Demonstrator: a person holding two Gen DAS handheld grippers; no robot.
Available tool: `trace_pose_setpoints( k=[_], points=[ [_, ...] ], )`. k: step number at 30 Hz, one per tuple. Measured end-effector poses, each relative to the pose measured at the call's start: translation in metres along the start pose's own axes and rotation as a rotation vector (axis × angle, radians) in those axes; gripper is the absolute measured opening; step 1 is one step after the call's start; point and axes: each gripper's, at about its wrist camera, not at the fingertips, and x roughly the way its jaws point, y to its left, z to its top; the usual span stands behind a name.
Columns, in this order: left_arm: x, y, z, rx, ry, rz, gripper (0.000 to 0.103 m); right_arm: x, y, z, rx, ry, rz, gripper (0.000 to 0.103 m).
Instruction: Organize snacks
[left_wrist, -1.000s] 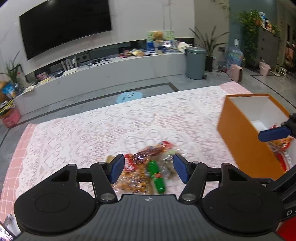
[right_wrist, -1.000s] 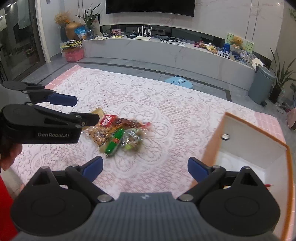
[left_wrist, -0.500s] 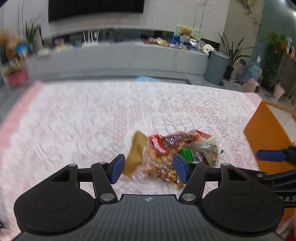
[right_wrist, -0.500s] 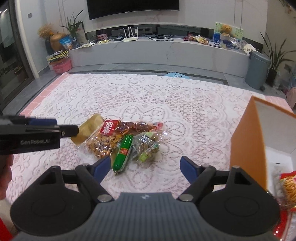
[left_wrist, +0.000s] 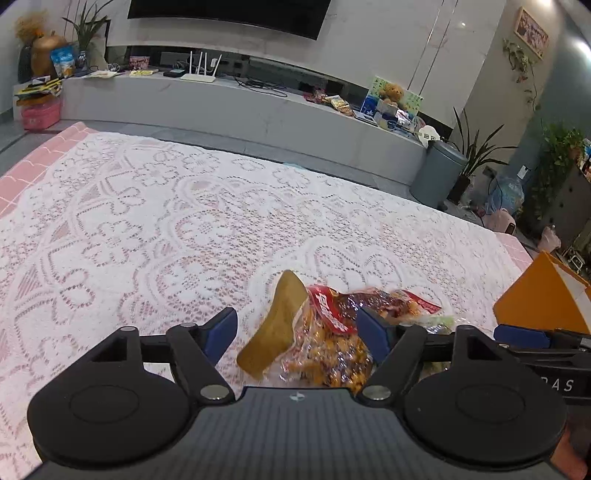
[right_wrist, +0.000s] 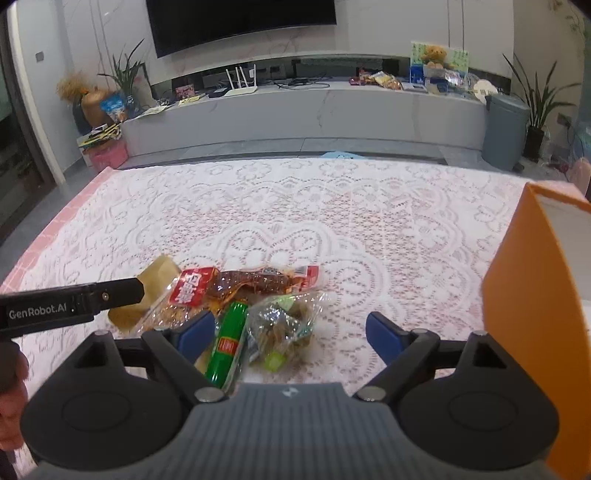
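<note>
Both claws were opening wide, gripping nothing: the left claw (left_wrist: 297, 330) straddled the peanut bag (left_wrist: 325, 354), the right claw (right_wrist: 290, 330) the green sausage (right_wrist: 227, 341), beside the orange box (right_wrist: 532, 295) on the tabletop (right_wrist: 332, 206).

Glossy clear plastic snack packets (right_wrist: 258, 295); white lace tablecloth (right_wrist: 332, 206); matt orange cardboard box (right_wrist: 524, 295).
</note>
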Motion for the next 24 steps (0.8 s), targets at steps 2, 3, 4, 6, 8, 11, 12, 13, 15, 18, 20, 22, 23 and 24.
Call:
trace_pose_setpoints(
  k=[2, 3, 4, 6, 8, 11, 12, 13, 15, 18, 20, 22, 23, 24],
  points=[
    [0.004, 0.000, -0.001, 0.028, -0.018, 0.026, 0.087, 0.006, -0.001, 0.000, 0.008, 0.002, 0.012, 0.088],
    [0.007, 0.000, -0.002, 0.040, -0.016, 0.032, 0.087, 0.010, -0.001, 0.000, 0.006, 0.005, 0.015, 0.088],
    [0.010, 0.001, -0.002, 0.046, -0.008, 0.032, 0.087, 0.013, 0.000, 0.000, 0.001, 0.010, 0.018, 0.087],
    [0.015, 0.004, -0.004, 0.041, 0.011, 0.023, 0.082, 0.016, 0.001, -0.001, -0.011, 0.013, 0.025, 0.087],
    [0.020, 0.007, -0.005, 0.025, 0.032, 0.013, 0.077, 0.020, 0.001, -0.001, -0.017, 0.013, 0.035, 0.087],
    [0.025, 0.006, -0.007, 0.028, 0.050, 0.004, 0.066, 0.024, 0.001, -0.001, -0.012, 0.014, 0.043, 0.086],
    [0.026, 0.005, -0.008, 0.035, 0.056, 0.003, 0.062, 0.026, 0.001, -0.001, -0.011, 0.018, 0.048, 0.083],
    [0.027, 0.003, -0.009, 0.041, 0.060, 0.006, 0.060, 0.028, 0.001, -0.001, -0.010, 0.023, 0.052, 0.076],
    [0.026, 0.002, -0.009, 0.050, 0.056, 0.007, 0.056, 0.031, 0.002, -0.002, -0.018, 0.035, 0.052, 0.065],
    [0.022, 0.001, -0.007, 0.054, 0.057, 0.023, 0.032, 0.033, 0.002, -0.005, -0.024, 0.044, 0.038, 0.044],
    [0.021, 0.002, -0.007, 0.045, 0.071, 0.031, 0.026, 0.031, 0.001, -0.006, -0.019, 0.041, 0.038, 0.042],
    [0.018, 0.002, -0.007, 0.028, 0.075, 0.024, 0.021, 0.028, 0.003, -0.006, -0.021, 0.038, 0.030, 0.041],
    [0.016, 0.002, -0.007, 0.021, 0.081, 0.022, 0.018, 0.026, 0.004, -0.007, -0.026, 0.036, 0.024, 0.040],
    [0.013, 0.002, -0.007, 0.016, 0.088, 0.022, 0.017, 0.024, 0.005, -0.008, -0.031, 0.032, 0.019, 0.040]
  ],
)
